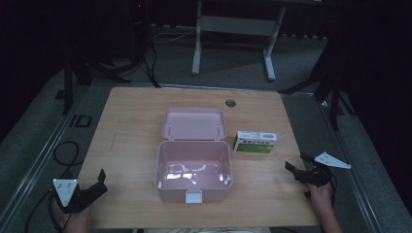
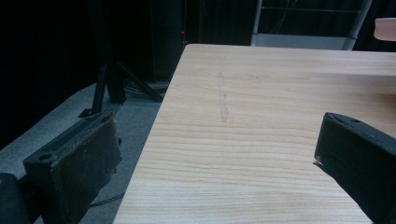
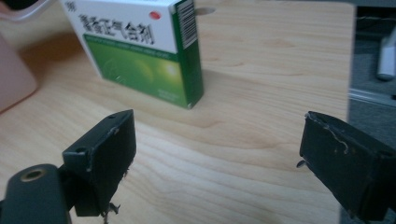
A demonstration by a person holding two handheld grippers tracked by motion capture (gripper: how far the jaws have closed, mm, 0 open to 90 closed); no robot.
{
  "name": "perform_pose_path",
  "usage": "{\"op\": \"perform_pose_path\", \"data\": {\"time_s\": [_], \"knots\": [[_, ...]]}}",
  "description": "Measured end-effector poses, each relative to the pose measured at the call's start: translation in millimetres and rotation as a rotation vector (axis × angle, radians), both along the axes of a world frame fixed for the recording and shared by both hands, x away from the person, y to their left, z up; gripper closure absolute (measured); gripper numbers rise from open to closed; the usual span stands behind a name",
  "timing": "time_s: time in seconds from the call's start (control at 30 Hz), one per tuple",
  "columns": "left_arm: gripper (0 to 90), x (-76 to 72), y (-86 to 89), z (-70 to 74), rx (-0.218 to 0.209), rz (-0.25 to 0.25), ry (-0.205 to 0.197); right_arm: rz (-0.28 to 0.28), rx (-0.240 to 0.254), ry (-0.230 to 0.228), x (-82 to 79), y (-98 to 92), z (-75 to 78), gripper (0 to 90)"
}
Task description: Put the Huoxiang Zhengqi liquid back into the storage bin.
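A pink box [image 1: 193, 177] stands open in the middle of the wooden table [image 1: 131, 121], its lid [image 1: 194, 124] laid back. To its right lies a green and white carton [image 1: 254, 142], close ahead in the right gripper view as carton [image 3: 140, 46]. My right gripper [image 1: 295, 162] hovers near the table's right front, jaws wide apart and empty; in its own view the gripper [image 3: 215, 154] faces the carton. My left gripper [image 1: 101, 180] sits at the front left corner, open and empty, with gripper [image 2: 215, 154] over the table's left edge.
A round cable hole [image 1: 230, 103] marks the table's far edge. Behind the table stands a white desk frame [image 1: 233, 29]. Dark tripod legs [image 1: 77, 73] and cables [image 1: 65, 150] lie on the grey floor to the left. The pink box's corner [image 2: 385, 28] shows far off.
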State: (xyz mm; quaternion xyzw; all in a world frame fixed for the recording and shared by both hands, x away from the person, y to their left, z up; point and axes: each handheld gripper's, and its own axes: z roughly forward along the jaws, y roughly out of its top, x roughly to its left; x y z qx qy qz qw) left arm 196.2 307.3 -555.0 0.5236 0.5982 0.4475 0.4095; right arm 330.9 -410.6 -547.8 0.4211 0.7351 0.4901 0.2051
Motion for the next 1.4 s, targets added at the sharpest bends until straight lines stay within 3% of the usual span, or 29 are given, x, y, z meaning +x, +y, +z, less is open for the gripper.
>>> {"op": "perform_pose_path", "data": {"time_s": [0.07, 0.2, 0.23, 0.27, 0.37, 0.47, 0.57, 0.77, 1.1, 1.3, 1.37, 1.4], "knots": [[0.3, -0.3, 0.3, -0.1, -0.001, 0.002, 0.000, 0.029, -0.042, 0.015, 2.3, 2.5, -0.1, 10.6], [0.3, 0.0, 0.0, -0.1, -0.003, -0.002, 0.002, 0.092, -0.066, 0.038, 5.2, 4.9, -0.2, 10.6], [0.3, 0.0, 0.1, -0.3, -0.003, -0.002, 0.004, 0.179, -0.085, 0.084, 7.6, 7.5, -0.2, 10.6], [0.3, 0.0, 0.1, -0.3, -0.003, -0.002, 0.004, 0.179, -0.085, 0.084, 7.6, 7.5, -0.2, 10.6], [0.2, 0.0, 0.1, -0.2, -0.004, -0.002, 0.003, 0.314, -0.149, 0.148, 9.6, 16.9, 1.9, 10.6], [0.3, 0.0, 0.2, -0.3, -0.004, -0.003, 0.003, 0.378, -0.194, 0.181, 11.0, 23.9, 4.2, 10.6], [0.3, 0.0, 0.3, -0.3, -0.005, -0.002, 0.003, 0.422, -0.245, 0.216, 12.8, 29.0, 5.7, 10.6], [0.3, 0.2, 0.2, -0.5, -0.005, -0.004, 0.006, 0.465, -0.371, 0.241, 13.1, 33.8, 11.6, 10.6], [0.3, 0.5, 0.1, -0.6, -0.004, -0.011, 0.010, 0.519, -0.478, 0.314, 18.2, 39.0, 25.9, 10.6], [0.3, 0.4, 0.3, -0.6, -0.005, -0.012, 0.008, 0.594, -0.585, 0.383, 16.4, 56.6, 30.7, 10.5], [0.2, 0.3, 0.4, -0.7, -0.006, -0.013, 0.008, 0.615, -0.596, 0.397, 15.6, 59.8, 30.9, 10.5], [0.2, 0.3, 0.4, -0.7, -0.006, -0.013, 0.008, 0.651, -0.638, 0.389, 13.2, 66.4, 30.3, 10.5]]}}
